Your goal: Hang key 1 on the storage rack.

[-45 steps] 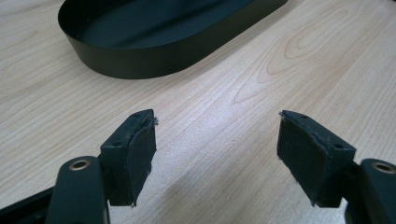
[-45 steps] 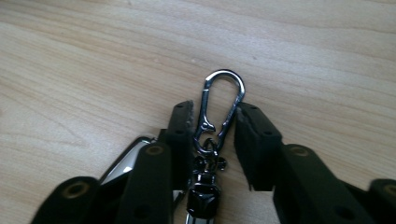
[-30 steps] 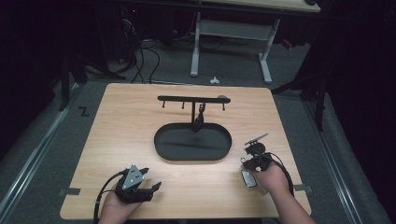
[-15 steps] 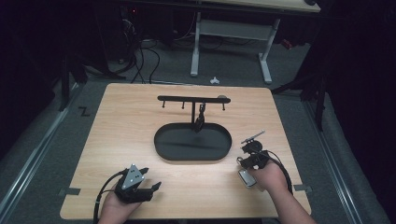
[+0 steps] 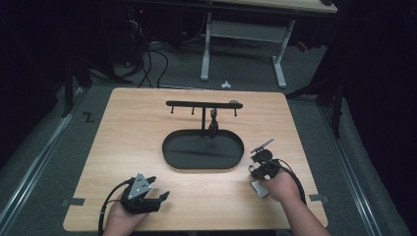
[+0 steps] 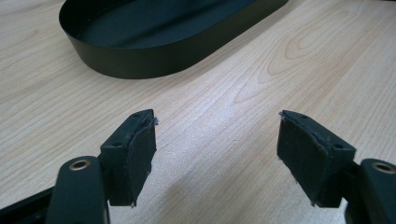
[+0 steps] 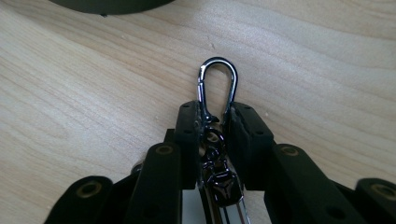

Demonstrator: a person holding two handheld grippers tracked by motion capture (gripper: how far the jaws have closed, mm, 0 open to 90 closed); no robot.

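My right gripper point(image 7: 215, 114) lies low over the wooden table point(image 5: 123, 147), right of the black oval tray point(image 5: 172, 147). Its pads are shut on a silver snap clasp point(image 7: 217, 60), whose loop sticks out past the fingertips. A dark linked charm point(image 7: 219, 179) trails back between the jaws, which have just eased open a little with the clasp still between them. In the high view the right gripper point(image 5: 255, 160) sits at the front right. My left gripper point(image 5: 158, 188) rests at the front left. Its jaws stand open with nothing between them, as the left gripper point(image 6: 217, 135) view confirms.
A black stand point(image 5: 203, 104) with a hooked crossbar rises from the tray, and a dark keychain point(image 5: 213, 129) hangs from it. The tray wall point(image 6: 154, 58) lies ahead of the left gripper. Beyond the table's far edge are a desk frame point(image 5: 243, 29) and cables point(image 5: 147, 59).
The right gripper has edged slightly left toward the tray, still holding the clasp. The left gripper has stayed where it was.
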